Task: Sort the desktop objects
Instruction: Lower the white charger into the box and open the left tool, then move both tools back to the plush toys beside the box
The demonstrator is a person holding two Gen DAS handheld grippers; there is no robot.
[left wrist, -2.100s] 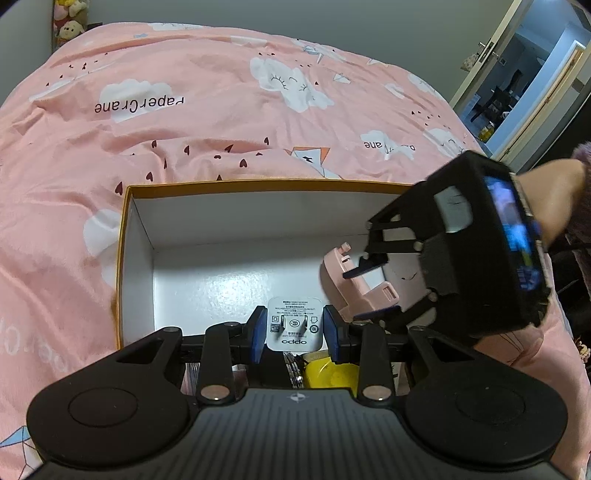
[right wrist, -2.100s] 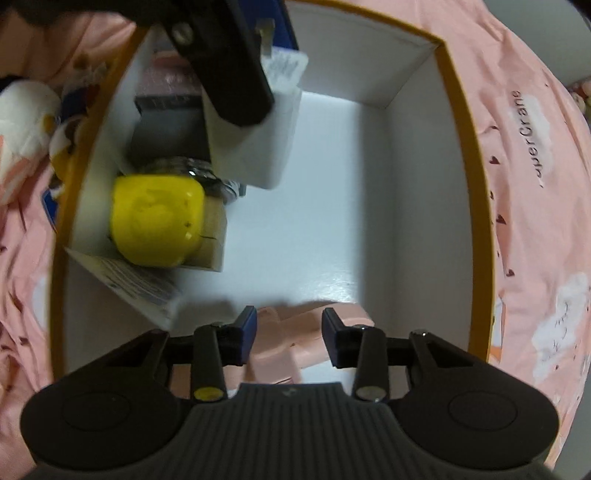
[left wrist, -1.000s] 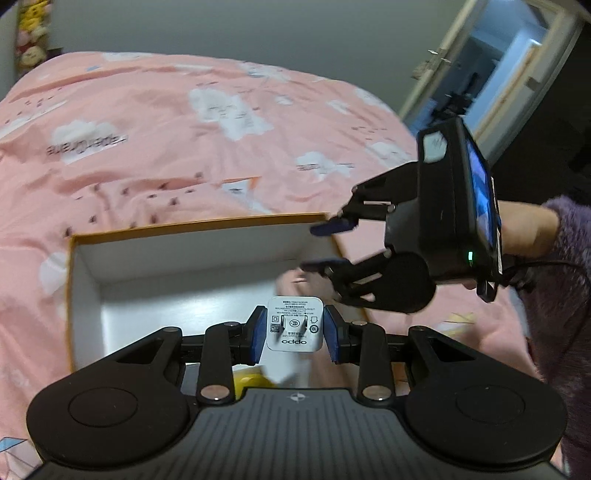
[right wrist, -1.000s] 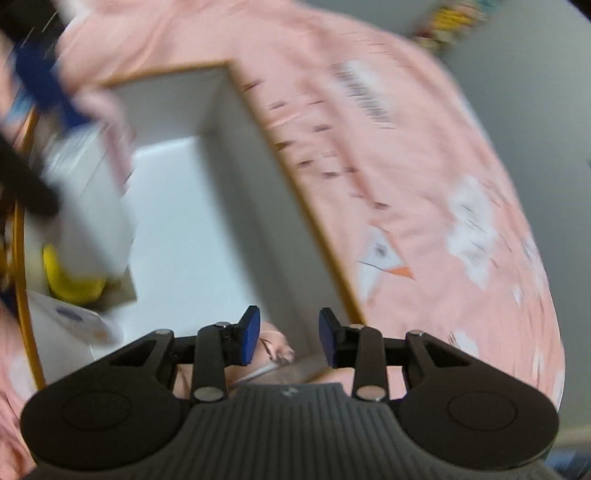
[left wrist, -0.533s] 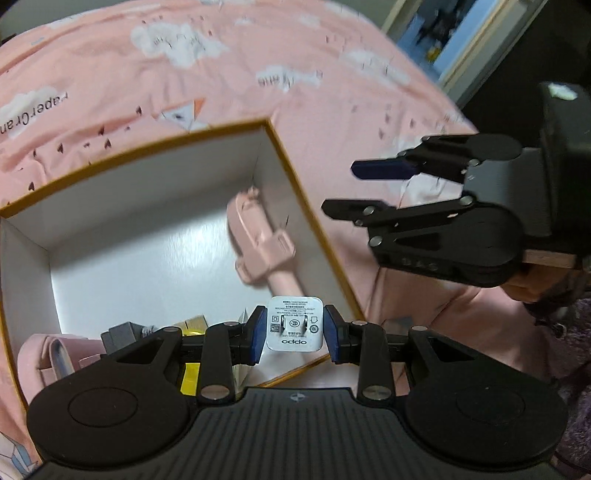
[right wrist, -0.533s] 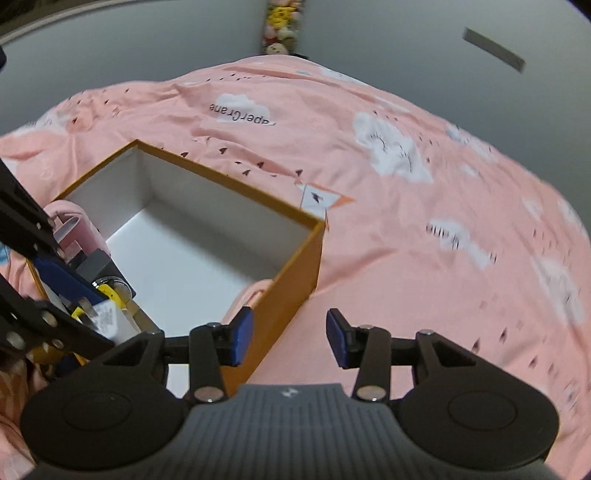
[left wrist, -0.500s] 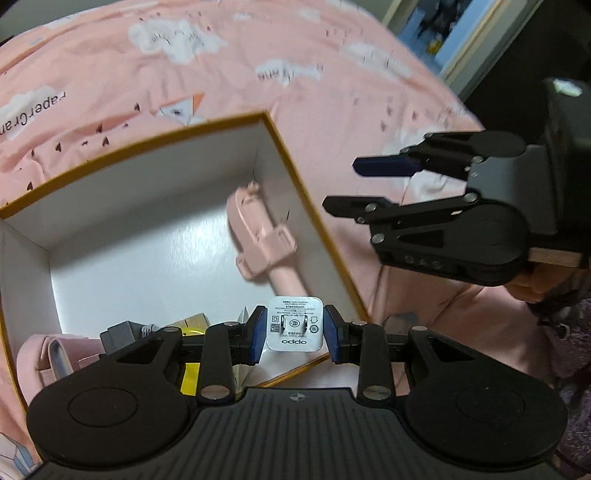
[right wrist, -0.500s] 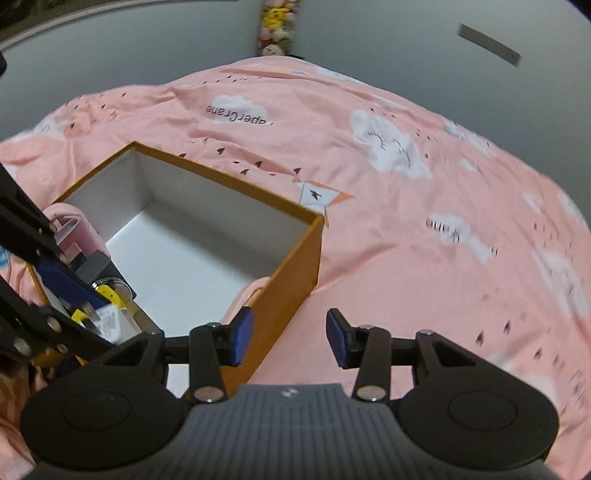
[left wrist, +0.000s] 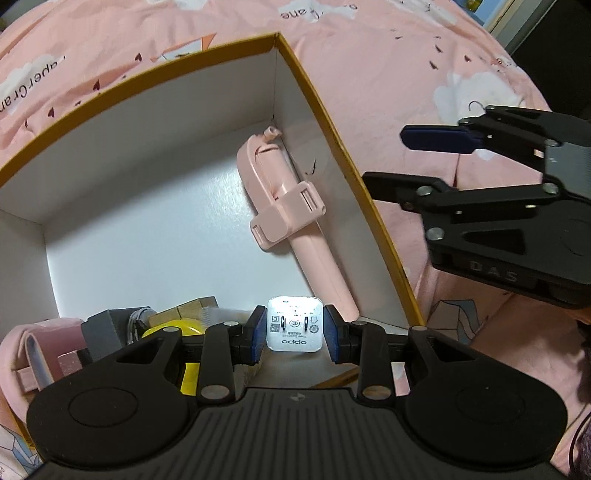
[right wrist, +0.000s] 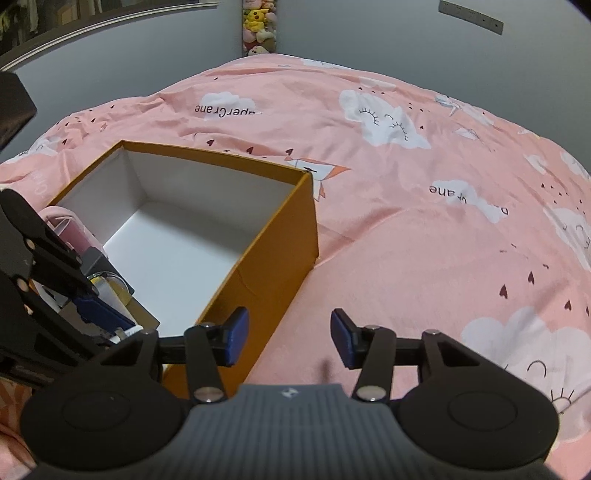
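An open orange box (left wrist: 343, 147) with a white inside sits on the pink bedcover; it also shows in the right wrist view (right wrist: 280, 236). My left gripper (left wrist: 294, 329) is shut on a white OPPO charger (left wrist: 294, 328) and holds it over the box's near end. A pink selfie stick (left wrist: 291, 214) lies inside along the right wall. My right gripper (right wrist: 289, 341) is open and empty outside the box, beside its right wall; it shows in the left wrist view (left wrist: 428, 158).
A yellow object (left wrist: 173, 328), a grey block (left wrist: 103, 328) and a pink item (left wrist: 40, 350) crowd the box's near left corner. The pink bedcover (right wrist: 424, 206) spreads all around. Plush toys (right wrist: 258, 26) hang on the far wall.
My right gripper let go of the pink selfie stick in the box and drew out to the right. My left gripper turned and came closer over the box, still holding the charger.
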